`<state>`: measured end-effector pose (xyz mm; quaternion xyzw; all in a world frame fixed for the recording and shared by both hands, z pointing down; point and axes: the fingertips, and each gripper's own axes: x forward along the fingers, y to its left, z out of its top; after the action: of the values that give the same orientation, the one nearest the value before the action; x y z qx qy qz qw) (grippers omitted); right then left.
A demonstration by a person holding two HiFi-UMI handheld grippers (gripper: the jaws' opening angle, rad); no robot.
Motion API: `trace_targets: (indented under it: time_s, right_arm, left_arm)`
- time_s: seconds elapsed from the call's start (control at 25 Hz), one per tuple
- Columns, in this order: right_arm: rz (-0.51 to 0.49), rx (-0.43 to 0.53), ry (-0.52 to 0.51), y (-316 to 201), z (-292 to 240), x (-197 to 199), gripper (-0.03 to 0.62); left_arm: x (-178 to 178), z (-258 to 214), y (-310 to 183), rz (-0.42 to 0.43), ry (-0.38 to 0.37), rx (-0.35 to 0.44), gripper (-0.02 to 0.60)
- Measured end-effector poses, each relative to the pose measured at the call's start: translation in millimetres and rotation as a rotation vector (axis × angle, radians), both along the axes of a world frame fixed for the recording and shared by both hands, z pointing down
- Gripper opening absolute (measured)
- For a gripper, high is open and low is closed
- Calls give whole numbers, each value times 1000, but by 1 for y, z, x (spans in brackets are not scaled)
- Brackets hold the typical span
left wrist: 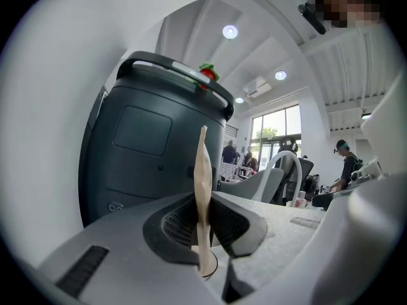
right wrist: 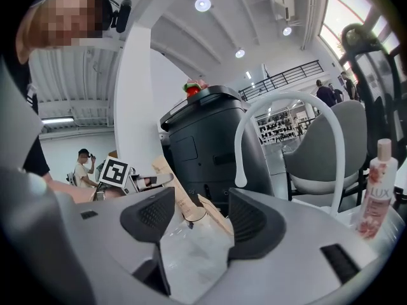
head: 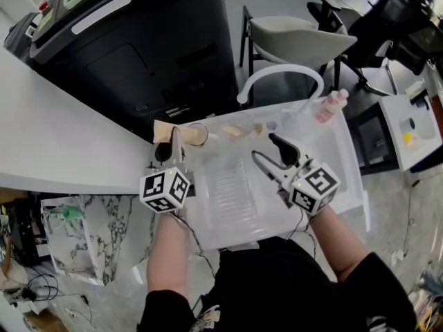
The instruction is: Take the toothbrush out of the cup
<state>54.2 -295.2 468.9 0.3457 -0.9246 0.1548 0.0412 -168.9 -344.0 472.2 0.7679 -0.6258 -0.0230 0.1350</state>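
Over basin (head: 346, 159), left tool (left wrist: 202, 226) gripping tan toothbrush (left wrist: 202, 170) at rim of clear cup (head: 199, 135), right tool (right wrist: 197, 227) wide

- On bottle (right wrist: 378, 192), right gripper view: brand word "LUX" on front. Smaller print below it too tiny to read.
- On cube (head: 165, 189) of left gripper (head: 170, 149): black & white square code marks, one per side. Same kind on cube (head: 315, 187) of right gripper (head: 266, 151).
- On toothbrush (right wrist: 170, 182) paper wrap: faint small print, can't read it.
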Motion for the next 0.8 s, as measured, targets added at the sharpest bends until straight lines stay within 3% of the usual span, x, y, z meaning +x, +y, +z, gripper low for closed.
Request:
trace_targets:
  time_s: [0.4, 0.8]
  right_arm:
    - [-27, 30, 8, 11, -7, -19, 264]
    - [-36, 69, 49, 9, -2, -39, 265]
  left_arm:
    - [-12, -64, 58, 16, -28, 112, 35]
    - [-12, -83, 118, 55, -97, 122, 35]
